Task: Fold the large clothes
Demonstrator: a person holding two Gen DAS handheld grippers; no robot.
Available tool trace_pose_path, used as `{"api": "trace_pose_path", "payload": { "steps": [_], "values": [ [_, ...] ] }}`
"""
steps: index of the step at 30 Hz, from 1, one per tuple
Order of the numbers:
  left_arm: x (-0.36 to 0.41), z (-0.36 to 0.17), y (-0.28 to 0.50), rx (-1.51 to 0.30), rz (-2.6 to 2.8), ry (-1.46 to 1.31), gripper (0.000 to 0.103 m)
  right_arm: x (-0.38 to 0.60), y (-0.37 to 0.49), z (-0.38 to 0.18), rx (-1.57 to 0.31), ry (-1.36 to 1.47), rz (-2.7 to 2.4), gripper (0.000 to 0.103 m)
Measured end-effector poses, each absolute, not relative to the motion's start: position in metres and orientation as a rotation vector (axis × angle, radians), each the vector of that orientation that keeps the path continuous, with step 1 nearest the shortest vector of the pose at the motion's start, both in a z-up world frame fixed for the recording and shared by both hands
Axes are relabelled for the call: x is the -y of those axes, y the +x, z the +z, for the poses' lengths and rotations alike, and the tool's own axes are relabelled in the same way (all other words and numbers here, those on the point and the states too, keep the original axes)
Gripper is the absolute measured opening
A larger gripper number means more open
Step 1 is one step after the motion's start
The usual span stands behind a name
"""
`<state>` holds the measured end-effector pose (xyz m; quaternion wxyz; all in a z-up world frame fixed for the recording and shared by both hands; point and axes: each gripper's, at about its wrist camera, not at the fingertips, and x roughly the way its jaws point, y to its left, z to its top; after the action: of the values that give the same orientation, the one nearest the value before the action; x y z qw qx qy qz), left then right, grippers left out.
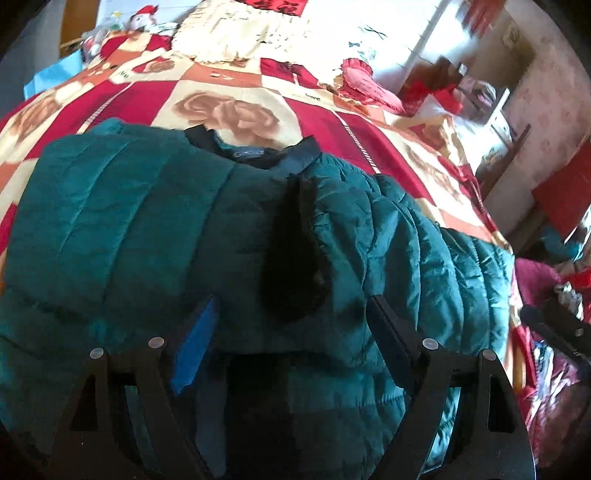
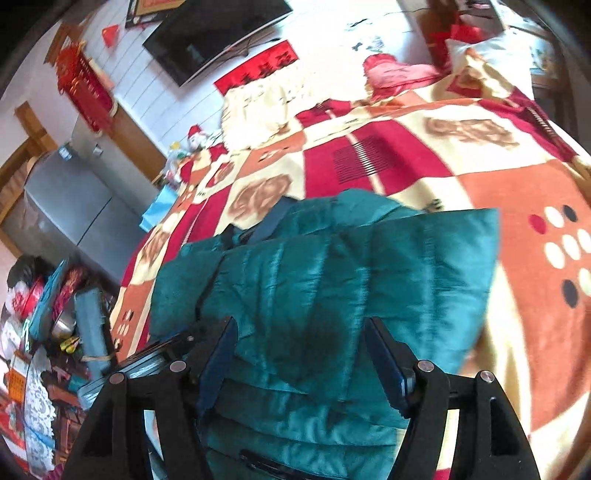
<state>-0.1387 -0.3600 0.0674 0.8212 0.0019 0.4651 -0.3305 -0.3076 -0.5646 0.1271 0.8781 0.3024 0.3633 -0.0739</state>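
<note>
A teal quilted puffer jacket (image 1: 155, 221) lies on a bed, collar (image 1: 255, 147) toward the far side. A dark furry patch (image 1: 295, 251) lies on its middle. My left gripper (image 1: 291, 321) is open just above the jacket's near part, jaws wide apart, holding nothing. In the right wrist view the jacket (image 2: 332, 266) lies with a sleeve or panel folded across the top. My right gripper (image 2: 299, 339) is open over the jacket's near edge, empty. The other gripper shows at the left (image 2: 155, 354).
The bed carries a red, orange and cream patchwork blanket (image 1: 229, 96). A red heart pillow (image 1: 365, 85) and a Santa toy (image 1: 144, 22) lie at the far end. Cluttered floor items (image 2: 48, 314) and a grey fridge (image 2: 70, 199) stand beside the bed.
</note>
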Motion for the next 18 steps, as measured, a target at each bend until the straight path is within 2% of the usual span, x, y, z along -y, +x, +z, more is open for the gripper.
{"api": "trace_pose_path", "payload": {
  "steps": [1, 2, 3, 4, 5, 14, 18],
  "values": [
    [0.364, 0.069, -0.14, -0.971, -0.709, 0.019, 0.063, 0.569, -0.312, 0.128, -0.75, 0.633, -0.165, 0.069],
    [0.364, 0.069, -0.14, -0.966, -0.716, 0.027, 0.041, 0.572, -0.316, 0.129, -0.745, 0.636, -0.172, 0.069],
    [0.366, 0.07, -0.14, -0.975, -0.728, 0.036, 0.035, 0.575, -0.319, 0.129, -0.739, 0.642, -0.182, 0.069],
    [0.364, 0.073, -0.138, -0.986, -0.747, 0.017, 0.024, 0.58, -0.323, 0.129, -0.73, 0.651, -0.195, 0.069],
    [0.361, 0.075, -0.137, -0.985, -0.756, -0.001, 0.02, 0.583, -0.326, 0.129, -0.725, 0.657, -0.203, 0.069],
    [0.285, 0.138, -0.106, -0.852, -0.689, -0.168, 0.018, 0.599, -0.331, 0.129, -0.657, 0.737, -0.255, 0.069],
    [0.242, 0.142, -0.087, -0.813, -0.591, -0.181, 0.018, 0.591, -0.318, 0.136, -0.638, 0.713, -0.247, 0.069]
  ]
}}
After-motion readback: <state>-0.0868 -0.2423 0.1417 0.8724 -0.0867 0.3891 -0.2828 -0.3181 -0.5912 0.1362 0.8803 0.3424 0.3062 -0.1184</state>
